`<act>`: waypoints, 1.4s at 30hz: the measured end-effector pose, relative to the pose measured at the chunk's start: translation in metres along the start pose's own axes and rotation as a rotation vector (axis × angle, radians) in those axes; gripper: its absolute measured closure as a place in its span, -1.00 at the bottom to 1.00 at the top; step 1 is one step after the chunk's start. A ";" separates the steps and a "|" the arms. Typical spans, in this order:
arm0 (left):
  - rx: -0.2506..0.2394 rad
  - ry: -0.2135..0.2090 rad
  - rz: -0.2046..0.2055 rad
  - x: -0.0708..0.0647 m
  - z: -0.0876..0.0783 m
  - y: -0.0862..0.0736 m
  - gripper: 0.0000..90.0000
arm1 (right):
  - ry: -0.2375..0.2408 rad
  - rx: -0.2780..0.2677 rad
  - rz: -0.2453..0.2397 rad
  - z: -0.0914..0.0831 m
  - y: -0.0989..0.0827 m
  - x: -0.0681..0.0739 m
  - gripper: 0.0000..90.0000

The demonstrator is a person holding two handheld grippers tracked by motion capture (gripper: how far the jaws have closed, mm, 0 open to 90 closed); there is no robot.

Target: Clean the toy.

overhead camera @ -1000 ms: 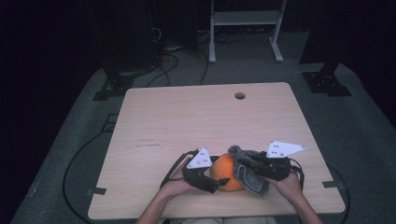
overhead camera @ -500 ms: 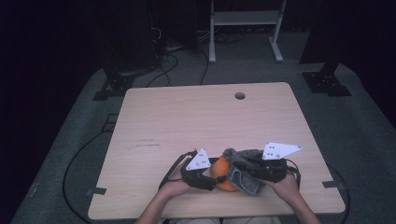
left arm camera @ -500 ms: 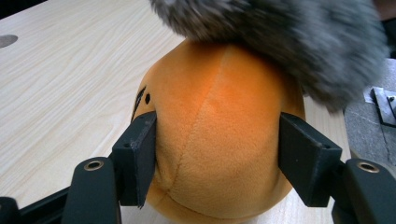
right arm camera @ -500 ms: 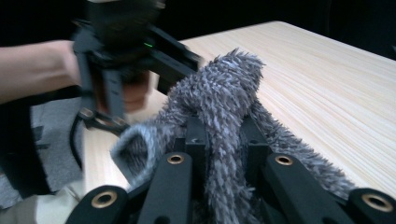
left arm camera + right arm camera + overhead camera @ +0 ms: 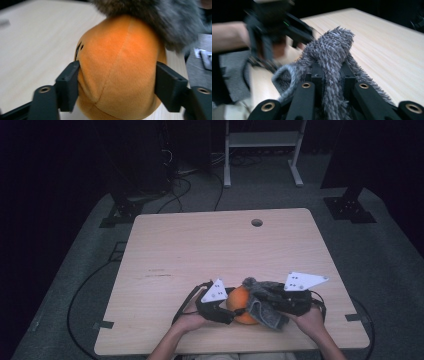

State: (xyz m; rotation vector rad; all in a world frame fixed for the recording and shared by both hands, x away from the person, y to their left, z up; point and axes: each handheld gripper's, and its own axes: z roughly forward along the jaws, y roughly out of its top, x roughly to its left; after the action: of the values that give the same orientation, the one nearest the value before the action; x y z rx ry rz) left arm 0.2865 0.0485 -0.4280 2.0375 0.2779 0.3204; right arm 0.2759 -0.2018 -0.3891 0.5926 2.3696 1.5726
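My left gripper (image 5: 117, 82) squeezes the soft, light orange plush (image 5: 117, 70) mid-body, while my right gripper (image 5: 331, 75) pinches the limp grey fuzzy sock (image 5: 332, 50) above it.

One camera hangs above the person's side, looking forward and down over the whole wooden table (image 5: 220, 250). Each gripper carries its own, very close: the left's on the orange plush toy (image 5: 120, 67), the right's on the grey fuzzy sock (image 5: 332, 62); both share the tabletop.
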 end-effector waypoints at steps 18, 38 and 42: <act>-0.134 0.013 -0.115 0.013 -0.026 0.005 -0.21 | -0.054 -0.076 0.158 -0.009 -0.039 -0.040 0.72; -0.122 0.064 -0.096 0.006 -0.012 0.006 -0.48 | -0.031 -0.040 0.053 0.009 -0.021 -0.012 0.72; -0.123 0.032 -0.158 0.013 -0.017 0.004 -0.72 | -0.022 -0.030 0.082 0.013 -0.028 -0.017 0.71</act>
State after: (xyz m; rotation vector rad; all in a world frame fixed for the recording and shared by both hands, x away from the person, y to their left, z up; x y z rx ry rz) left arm 0.2936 0.0650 -0.4151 1.8782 0.4267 0.2651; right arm 0.2907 -0.2081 -0.4206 0.7058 2.3290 1.6242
